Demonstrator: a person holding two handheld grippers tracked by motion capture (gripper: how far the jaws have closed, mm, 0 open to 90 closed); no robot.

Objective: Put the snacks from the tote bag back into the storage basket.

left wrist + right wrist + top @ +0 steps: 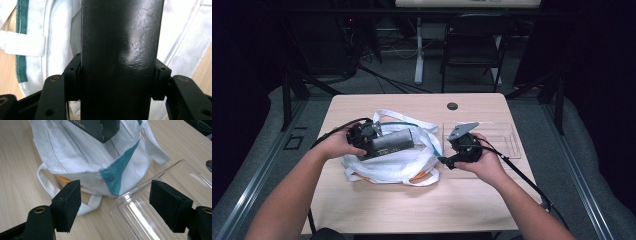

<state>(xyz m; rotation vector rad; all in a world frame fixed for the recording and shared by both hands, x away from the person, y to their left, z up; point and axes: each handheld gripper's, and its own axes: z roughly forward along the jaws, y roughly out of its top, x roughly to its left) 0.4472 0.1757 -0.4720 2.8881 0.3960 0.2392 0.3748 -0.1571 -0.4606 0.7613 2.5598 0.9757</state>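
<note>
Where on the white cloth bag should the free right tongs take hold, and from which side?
Probably the bag's teal-edged mouth hem facing the right tongs. That edge stands raised and thin enough to pinch, and the tongs are open and already point at it from the tray side. The left tongs hold the dark box.

Landmark, the cloth bag [392, 162]: it lies on the table [362, 210] in front of you, left of centre. The box [392, 141] sits above the bag's top, clamped between the jaws of your left gripper [377, 140], which comes in from the bag's left. Just right of the bag lies the clear tray [507, 145]. Your right gripper [446, 161] hovers at the bag's right edge, over the tray's near corner, jaws apart, nothing between them
</note>
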